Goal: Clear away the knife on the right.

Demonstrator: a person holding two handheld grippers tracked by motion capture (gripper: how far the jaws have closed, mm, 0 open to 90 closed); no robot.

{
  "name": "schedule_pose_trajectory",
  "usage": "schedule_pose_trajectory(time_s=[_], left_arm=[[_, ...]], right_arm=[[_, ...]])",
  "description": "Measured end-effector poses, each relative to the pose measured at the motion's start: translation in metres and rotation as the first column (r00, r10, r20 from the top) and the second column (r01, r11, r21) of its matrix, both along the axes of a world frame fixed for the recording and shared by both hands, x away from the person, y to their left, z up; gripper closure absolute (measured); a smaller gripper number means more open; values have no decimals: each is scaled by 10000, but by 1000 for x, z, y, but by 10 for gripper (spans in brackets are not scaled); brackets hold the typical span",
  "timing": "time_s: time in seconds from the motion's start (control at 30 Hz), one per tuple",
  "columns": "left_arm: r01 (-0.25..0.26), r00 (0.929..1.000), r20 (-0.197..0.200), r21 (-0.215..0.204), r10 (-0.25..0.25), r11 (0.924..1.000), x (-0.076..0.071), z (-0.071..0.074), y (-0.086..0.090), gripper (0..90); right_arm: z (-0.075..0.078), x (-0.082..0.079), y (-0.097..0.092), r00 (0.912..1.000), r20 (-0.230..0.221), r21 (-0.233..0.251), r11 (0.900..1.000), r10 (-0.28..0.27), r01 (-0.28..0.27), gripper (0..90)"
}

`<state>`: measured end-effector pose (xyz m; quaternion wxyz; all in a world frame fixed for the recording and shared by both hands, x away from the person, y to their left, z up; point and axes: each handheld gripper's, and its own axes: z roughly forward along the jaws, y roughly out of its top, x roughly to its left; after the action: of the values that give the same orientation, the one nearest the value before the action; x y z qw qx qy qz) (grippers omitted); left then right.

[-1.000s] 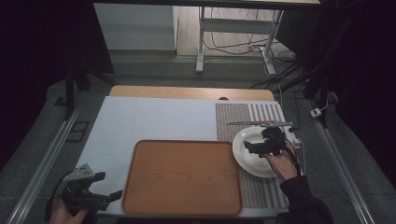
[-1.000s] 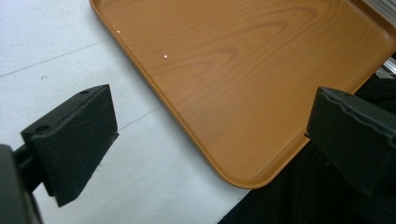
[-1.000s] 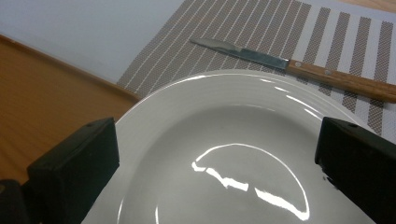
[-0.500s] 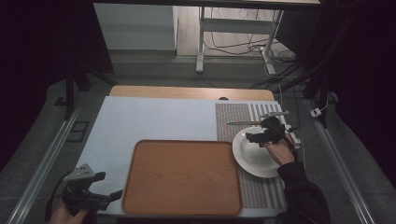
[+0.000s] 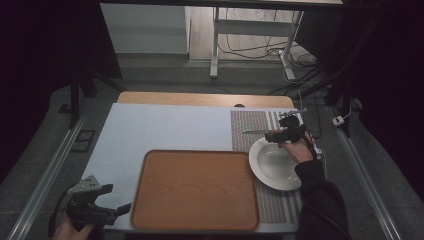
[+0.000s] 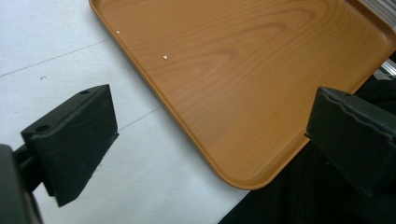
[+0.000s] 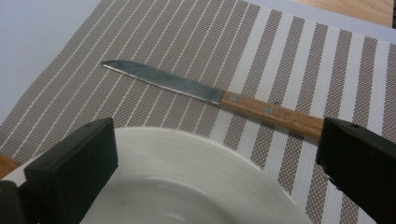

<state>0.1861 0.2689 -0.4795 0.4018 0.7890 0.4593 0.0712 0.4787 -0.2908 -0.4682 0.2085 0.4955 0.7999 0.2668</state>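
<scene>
Right gripper (image 5: 287,134): jaws wide apart, empty, over far rim of white plate (image 7: 187,186).
Knife (image 7: 215,98): flat on striped placemat (image 7: 289,46), just beyond plate.
Left gripper (image 5: 102,212): spread open, near wooden tray (image 6: 243,74) corner.

A bare wooden tray (image 5: 195,187) lies on the pale sheet (image 5: 150,130) covering the wooden table (image 5: 200,98), its right edge resting on a grey striped placemat (image 5: 250,125), while beyond the table stand metal desk legs (image 5: 215,45) and what may be loose cables (image 5: 250,42) on the floor.
</scene>
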Motion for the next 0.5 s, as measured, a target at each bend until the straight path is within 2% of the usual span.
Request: schedule_pose_trajectory(time_s=[0.23,0.4,0.43,0.5], left_arm=[[-10,10000,5,-34,10,10000,0,0,0,19],[-15,10000,9,-39,15,10000,0,0,0,19],[-14,10000,10,-34,14,10000,0,0,0,19],[-16,10000,12,-29,16,10000,0,0,0,19]], right_arm=[[-9,23,2,9996,-194,-211,9996,-204,200,0],[-11,32,1,9993,-257,-414,9988,-267,256,0],[-10,35,0,9993,-229,-383,9988,-310,301,9],[-8,39,-2,9992,-168,-339,9988,-360,355,83]])
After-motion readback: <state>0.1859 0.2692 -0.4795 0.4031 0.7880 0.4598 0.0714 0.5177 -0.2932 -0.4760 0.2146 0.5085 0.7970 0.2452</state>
